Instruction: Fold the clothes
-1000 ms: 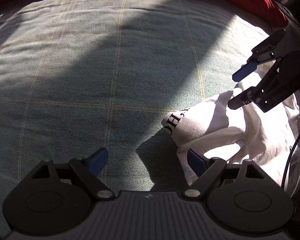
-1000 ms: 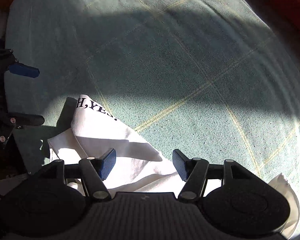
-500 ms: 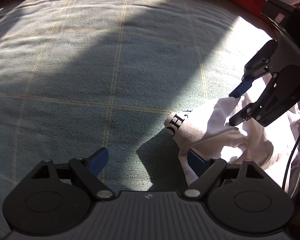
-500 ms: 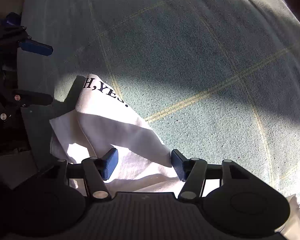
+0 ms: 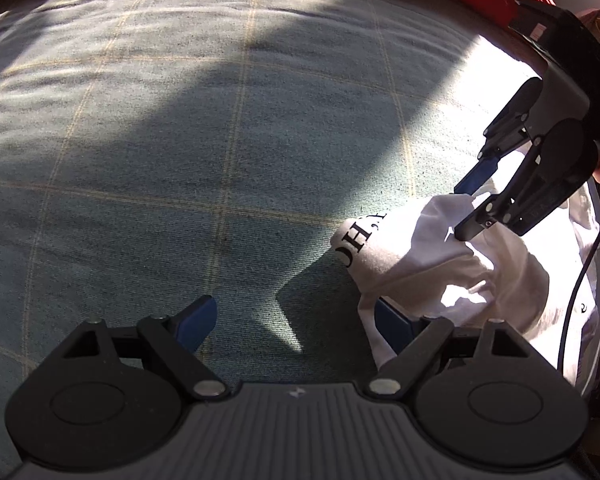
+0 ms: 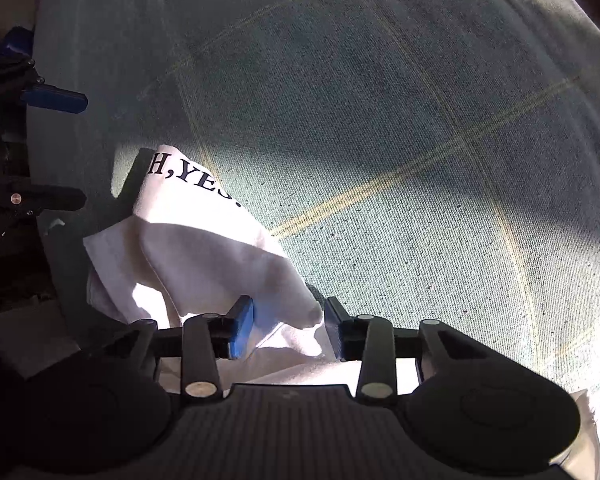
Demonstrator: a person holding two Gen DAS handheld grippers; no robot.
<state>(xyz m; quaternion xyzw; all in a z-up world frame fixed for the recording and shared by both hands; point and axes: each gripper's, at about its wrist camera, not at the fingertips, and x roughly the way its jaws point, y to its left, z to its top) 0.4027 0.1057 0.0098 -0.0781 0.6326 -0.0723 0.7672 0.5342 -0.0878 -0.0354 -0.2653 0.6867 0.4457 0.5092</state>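
Lower now, the right gripper [image 6: 288, 326] has been closing around a ridge of the white shirt [image 6: 204, 256], which trails toward ten o'clock, pads not yet pinching; left gripper [image 5: 292, 322] gapes empty.

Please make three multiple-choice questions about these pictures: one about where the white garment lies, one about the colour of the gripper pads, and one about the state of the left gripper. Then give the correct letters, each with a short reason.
1. Where does the white garment lie?
A. On the green checked cover
B. Inside a basket
C. On a hanger

2. What colour are the pads of the left gripper?
A. Yellow
B. Blue
C. Red

3. What is the state of the left gripper?
A. Shut on the garment
B. Shut on nothing
C. Open, with bare cover between its fingers

Answers:
1. A, because the crumpled garment rests directly on the cover in both views.
2. B, because both pads show blue in the left wrist view.
3. C, because its fingers stand wide apart and only one pad sits at the garment's edge, while the right gripper, whose jaws have just been closing, has a fold of garment between them.
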